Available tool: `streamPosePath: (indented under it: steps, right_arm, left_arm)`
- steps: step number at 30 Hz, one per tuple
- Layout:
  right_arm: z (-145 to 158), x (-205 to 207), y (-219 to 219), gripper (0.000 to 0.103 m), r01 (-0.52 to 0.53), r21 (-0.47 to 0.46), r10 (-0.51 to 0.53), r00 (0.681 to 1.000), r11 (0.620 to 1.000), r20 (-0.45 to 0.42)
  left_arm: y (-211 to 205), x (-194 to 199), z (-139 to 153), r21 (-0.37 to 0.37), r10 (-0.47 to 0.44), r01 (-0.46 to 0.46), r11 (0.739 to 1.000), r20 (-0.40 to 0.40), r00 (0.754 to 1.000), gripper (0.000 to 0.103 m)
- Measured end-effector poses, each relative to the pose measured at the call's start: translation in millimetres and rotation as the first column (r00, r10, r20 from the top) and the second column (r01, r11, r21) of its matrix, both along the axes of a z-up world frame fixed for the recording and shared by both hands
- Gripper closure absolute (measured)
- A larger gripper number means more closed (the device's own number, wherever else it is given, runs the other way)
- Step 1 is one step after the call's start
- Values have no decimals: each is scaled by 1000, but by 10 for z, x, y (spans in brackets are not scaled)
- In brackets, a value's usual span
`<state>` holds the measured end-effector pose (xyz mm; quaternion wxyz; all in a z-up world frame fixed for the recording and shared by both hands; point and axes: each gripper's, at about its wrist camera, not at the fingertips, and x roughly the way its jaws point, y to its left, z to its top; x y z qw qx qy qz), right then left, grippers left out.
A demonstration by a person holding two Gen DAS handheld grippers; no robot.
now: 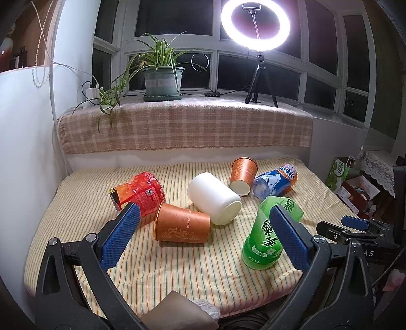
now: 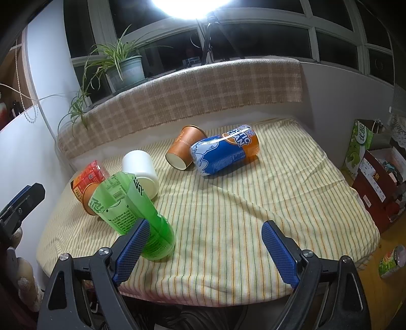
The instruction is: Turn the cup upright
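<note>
Several cups lie on their sides on a striped cloth [image 1: 177,269]. An orange paper cup [image 1: 181,226] lies between my left gripper's fingers, apart from them. Behind it lie a white cup [image 1: 214,198], a red cup [image 1: 138,194], a second orange cup [image 1: 242,175] and a blue cup [image 1: 275,182]. A green cup [image 1: 265,241] lies at the right finger. My left gripper [image 1: 203,218] is open and empty. In the right wrist view, my right gripper [image 2: 205,228] is open and empty, its left finger beside the green cup [image 2: 134,210]. The blue cup [image 2: 223,152] lies farther back.
A plaid-covered sill [image 1: 185,124] runs behind the cloth, with a potted plant [image 1: 163,81] and a ring light on a tripod [image 1: 256,22]. Boxes and a green bag [image 2: 360,142] stand on the floor to the right. A white wall [image 1: 28,152] is at the left.
</note>
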<state>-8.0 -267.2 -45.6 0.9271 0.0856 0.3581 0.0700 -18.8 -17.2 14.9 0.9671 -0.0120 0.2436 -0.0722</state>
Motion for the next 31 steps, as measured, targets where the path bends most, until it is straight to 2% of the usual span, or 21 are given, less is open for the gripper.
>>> streamPosePath:
  steps: [23,31]
  right_arm:
    - [-52,36,102,12,-35,-16,35,999,999,-19]
    - [-52,60,118,12,-42,-20,42,999,999,-22]
  left_arm:
    - [-7,9,8,1,-1,1,1000,-1,1000,0]
    - [120,32,6,17,16,-16,1000,18,1000,0]
